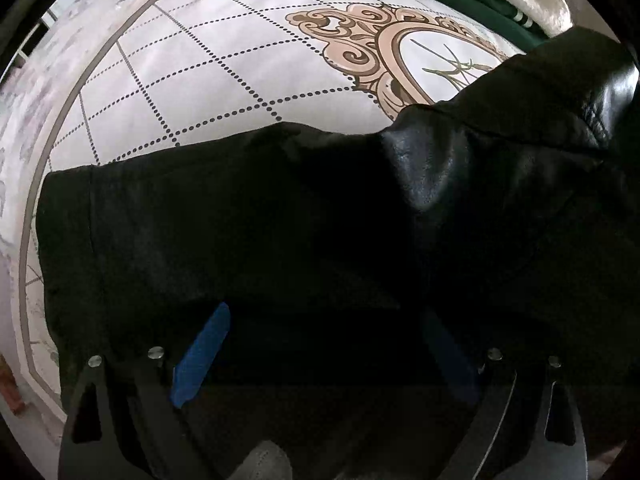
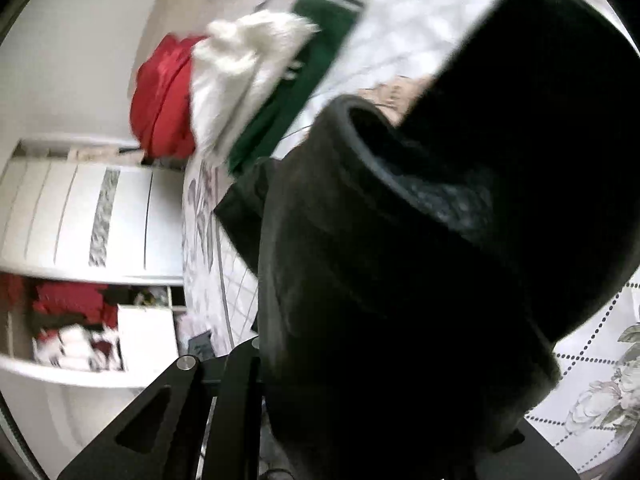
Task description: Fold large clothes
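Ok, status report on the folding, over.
Left gripper open over black leather jacket. Right gripper's fingers hidden by jacket. Green garment piled beyond.

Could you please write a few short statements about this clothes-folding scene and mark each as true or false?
1. The garment being handled is a black jacket. True.
2. The left gripper has red pads. False: the visible pad is blue.
3. A green garment lies on the bed beyond the jacket. True.
4. The bedspread is plain blue. False: it is pale, with a dotted lattice and an ornate beige medallion.
5. The black fabric hides the right gripper's fingertips. True.
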`<state>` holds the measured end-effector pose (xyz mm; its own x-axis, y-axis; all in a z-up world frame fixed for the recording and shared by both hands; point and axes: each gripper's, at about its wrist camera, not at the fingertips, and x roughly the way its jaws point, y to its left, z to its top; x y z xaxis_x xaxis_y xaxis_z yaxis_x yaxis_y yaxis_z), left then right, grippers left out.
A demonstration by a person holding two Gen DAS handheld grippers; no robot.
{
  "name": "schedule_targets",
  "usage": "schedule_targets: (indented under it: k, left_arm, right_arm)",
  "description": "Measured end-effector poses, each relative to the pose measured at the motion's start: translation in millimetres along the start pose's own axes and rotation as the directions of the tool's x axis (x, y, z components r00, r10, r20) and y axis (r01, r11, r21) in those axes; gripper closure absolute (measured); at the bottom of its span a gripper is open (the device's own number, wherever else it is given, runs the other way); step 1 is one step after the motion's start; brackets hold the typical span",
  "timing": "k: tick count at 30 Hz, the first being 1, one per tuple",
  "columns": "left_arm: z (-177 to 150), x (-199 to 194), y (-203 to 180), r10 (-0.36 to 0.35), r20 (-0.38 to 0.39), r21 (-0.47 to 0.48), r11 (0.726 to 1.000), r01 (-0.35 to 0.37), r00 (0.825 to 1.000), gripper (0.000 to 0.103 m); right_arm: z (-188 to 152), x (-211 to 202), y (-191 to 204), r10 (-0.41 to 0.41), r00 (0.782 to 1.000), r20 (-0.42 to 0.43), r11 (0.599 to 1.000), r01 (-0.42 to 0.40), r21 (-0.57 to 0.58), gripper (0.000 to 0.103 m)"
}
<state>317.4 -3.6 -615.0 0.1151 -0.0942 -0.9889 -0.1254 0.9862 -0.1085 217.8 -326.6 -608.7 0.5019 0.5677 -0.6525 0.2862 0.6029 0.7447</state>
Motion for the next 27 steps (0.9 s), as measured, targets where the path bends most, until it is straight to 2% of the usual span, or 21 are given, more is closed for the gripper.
schedule_targets:
  k: [7, 12, 15, 16, 18, 20, 23, 25, 27]
  left_arm:
    - [-1, 0, 19, -0.053, 0.010, -0.015, 0.998, 0.053, 0.999, 0.006]
    - [-4, -17, 57, -0.084, 0.024, -0.084, 0.993, 0.085, 0.996, 0.007]
    - [-15, -44, 102, -0.092, 0.066, -0.170, 0.980, 0.102, 0.994, 0.007]
    - [-21, -53, 119, -0.089, 0.079, -0.201, 0.974, 0.104, 0.993, 0.007]
    - [-39, -78, 162, -0.070, 0.111, -0.280, 0.955, 0.099, 0.991, 0.007]
    - [-66, -102, 208, -0.016, 0.135, -0.359, 0.931, 0.063, 0.991, 0.007]
    - [-102, -131, 264, 0.076, 0.142, -0.459, 0.888, -0.002, 0.987, 0.007]
    - [-127, -146, 299, 0.141, 0.138, -0.521, 0.852, -0.049, 0.980, 0.007]
    - [-151, -161, 327, 0.196, 0.131, -0.562, 0.822, -0.090, 0.972, 0.007]
  right_arm:
    - [-24, 0, 70, -0.108, 0.994, 0.009, 0.979, 0.108, -0.172, 0.086]
    - [-47, 7, 123, -0.197, 0.980, 0.024, 0.923, 0.194, -0.331, 0.086]
    - [-75, 18, 162, -0.258, 0.966, 0.032, 0.852, 0.242, -0.464, 0.086]
    - [-90, 24, 177, -0.278, 0.960, 0.040, 0.813, 0.257, -0.522, 0.086]
    - [-122, 39, 205, -0.311, 0.950, 0.043, 0.732, 0.268, -0.626, 0.086]
    - [-165, 62, 230, -0.337, 0.941, 0.037, 0.628, 0.254, -0.736, 0.087]
    - [-234, 104, 248, -0.382, 0.924, -0.013, 0.492, 0.191, -0.849, 0.087]
    - [-276, 135, 246, -0.432, 0.900, -0.059, 0.437, 0.152, -0.886, 0.086]
    - [-312, 168, 235, -0.496, 0.858, -0.130, 0.421, 0.107, -0.901, 0.083]
